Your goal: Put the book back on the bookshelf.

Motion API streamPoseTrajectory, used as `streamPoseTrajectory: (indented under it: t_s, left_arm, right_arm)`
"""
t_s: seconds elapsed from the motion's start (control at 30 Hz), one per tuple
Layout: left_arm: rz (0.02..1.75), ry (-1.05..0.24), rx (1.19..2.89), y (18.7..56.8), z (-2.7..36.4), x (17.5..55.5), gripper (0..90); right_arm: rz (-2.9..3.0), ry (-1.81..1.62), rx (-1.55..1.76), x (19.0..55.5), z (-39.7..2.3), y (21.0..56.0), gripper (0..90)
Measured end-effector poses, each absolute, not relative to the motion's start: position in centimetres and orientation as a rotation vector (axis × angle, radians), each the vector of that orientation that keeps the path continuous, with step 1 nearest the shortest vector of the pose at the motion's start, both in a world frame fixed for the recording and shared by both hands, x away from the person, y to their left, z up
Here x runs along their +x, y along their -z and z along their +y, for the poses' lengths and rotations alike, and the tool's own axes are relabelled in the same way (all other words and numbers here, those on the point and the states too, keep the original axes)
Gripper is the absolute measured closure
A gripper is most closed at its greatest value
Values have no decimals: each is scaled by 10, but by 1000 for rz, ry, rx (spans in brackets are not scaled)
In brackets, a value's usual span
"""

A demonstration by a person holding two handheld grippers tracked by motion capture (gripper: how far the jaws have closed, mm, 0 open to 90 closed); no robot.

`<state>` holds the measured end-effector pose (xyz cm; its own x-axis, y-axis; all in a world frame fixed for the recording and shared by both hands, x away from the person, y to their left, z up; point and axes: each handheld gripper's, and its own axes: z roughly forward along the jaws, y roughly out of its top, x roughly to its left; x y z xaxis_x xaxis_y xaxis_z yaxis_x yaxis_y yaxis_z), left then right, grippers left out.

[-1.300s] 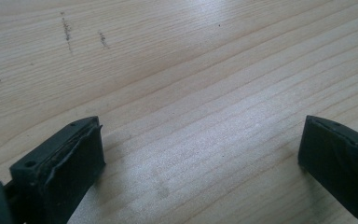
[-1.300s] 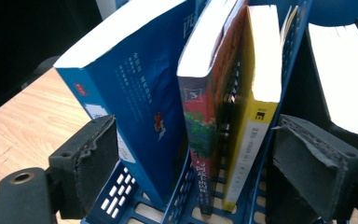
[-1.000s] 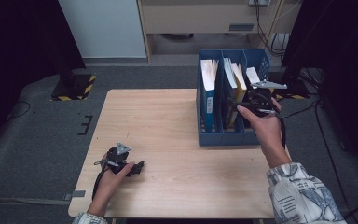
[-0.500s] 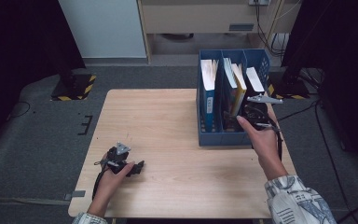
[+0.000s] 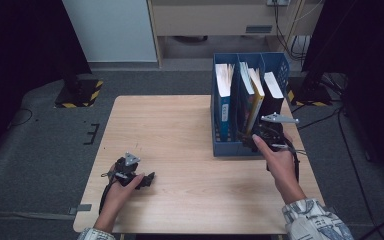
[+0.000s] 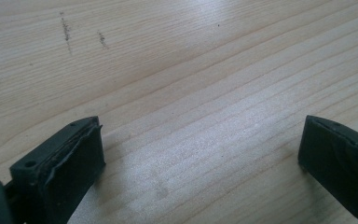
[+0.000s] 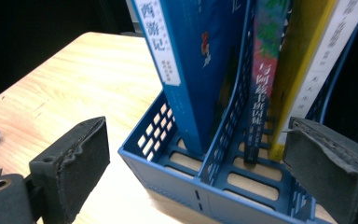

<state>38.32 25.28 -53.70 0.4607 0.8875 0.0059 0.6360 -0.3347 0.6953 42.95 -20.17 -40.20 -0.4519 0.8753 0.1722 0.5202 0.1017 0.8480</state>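
The blue file rack (image 5: 247, 145) stood on the table (image 5: 180, 130); it looked rigid and light. Its three bays held upright books (image 5: 250, 92), judged stiff, moderately heavy and best pinched at the spine. The right gripper (image 7: 196, 163) sat at the rack's near wall, jaws spread, empty. Well left of the rack, the left gripper (image 6: 200, 154) rested spread

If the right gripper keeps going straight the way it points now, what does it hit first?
Probably the low front wall of the blue file rack, which lies between the open jaws of the right gripper; the blue book stands farther in. Depth is hard to judge.
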Motion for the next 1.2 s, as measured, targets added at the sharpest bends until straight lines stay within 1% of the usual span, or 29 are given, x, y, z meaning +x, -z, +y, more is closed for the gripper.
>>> streamPoseTrajectory:
  t_s: [0.23, 0.7, 1.2]
  left_arm:
    - [1263, -518, 2085, 537, 253, 383, 0]
    - [1263, -518, 2084, 537, 253, 383, 0]
    - [1263, -519, 2085, 537, 253, 383, 0]
  right_arm:
    - [2048, -1242, 1337, 418, -197, 416, 75]
    - [2089, -1212, 1357, 407, -196, 443, 75]
    - [2151, -1174, 1319, 403, -180, 457, 76]
